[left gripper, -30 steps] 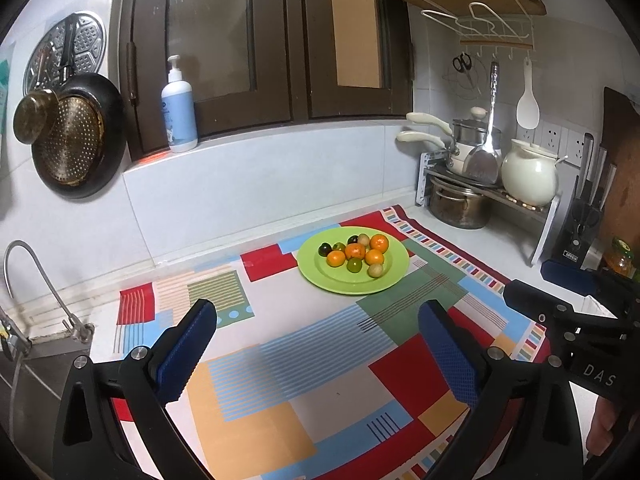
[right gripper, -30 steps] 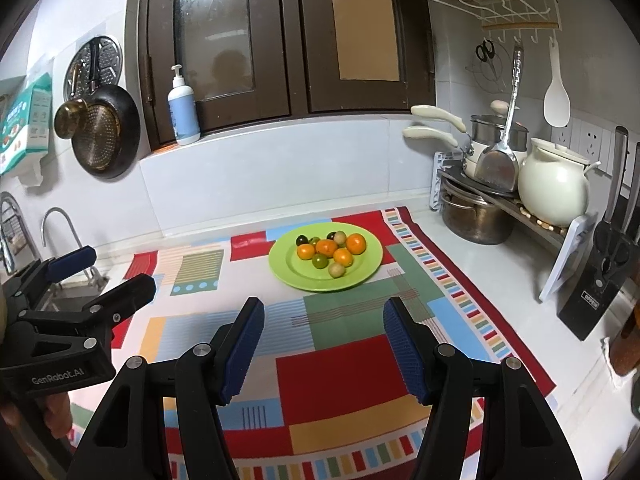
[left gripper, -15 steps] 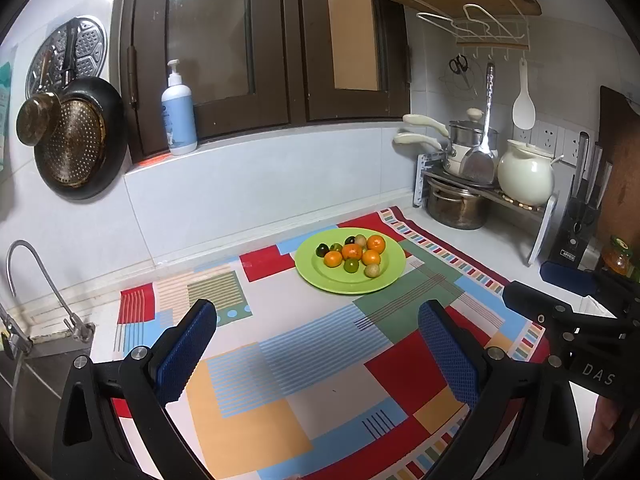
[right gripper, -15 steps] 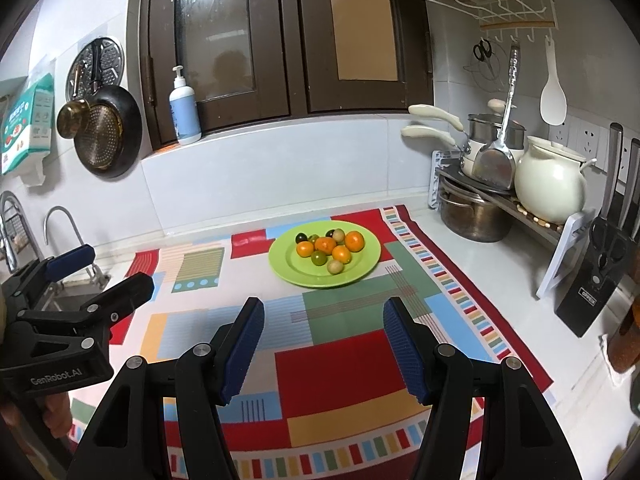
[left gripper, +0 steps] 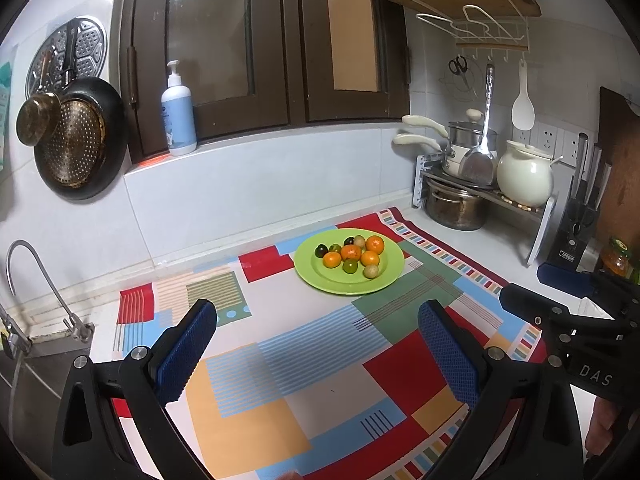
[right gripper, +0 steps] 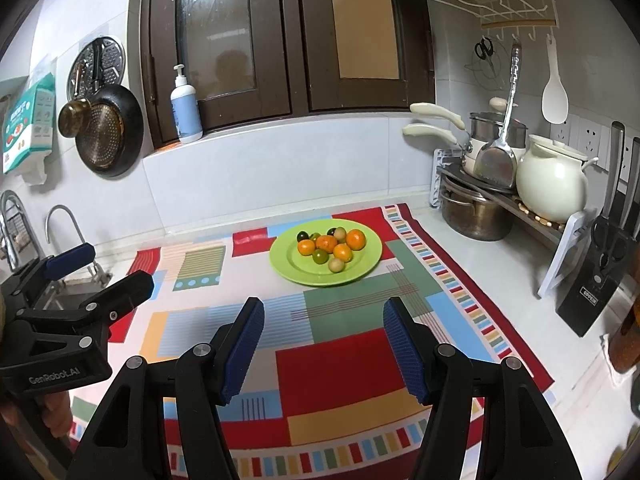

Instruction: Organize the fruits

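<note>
The left gripper hangs over a patchwork-coloured mat, its blue-padded jaws wide apart with nothing between them. Well ahead on the mat sits a green plate holding small oranges, dark green fruits and pale round ones, bunched together. At the right edge the right gripper shows from the side, also empty. A soap bottle stands on the window ledge; pans hang on the wall at left; pots fill a rack at right

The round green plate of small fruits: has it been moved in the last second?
No. The round green plate lies on the same spot of the patchwork mat, against the red patch at its back left edge.
</note>
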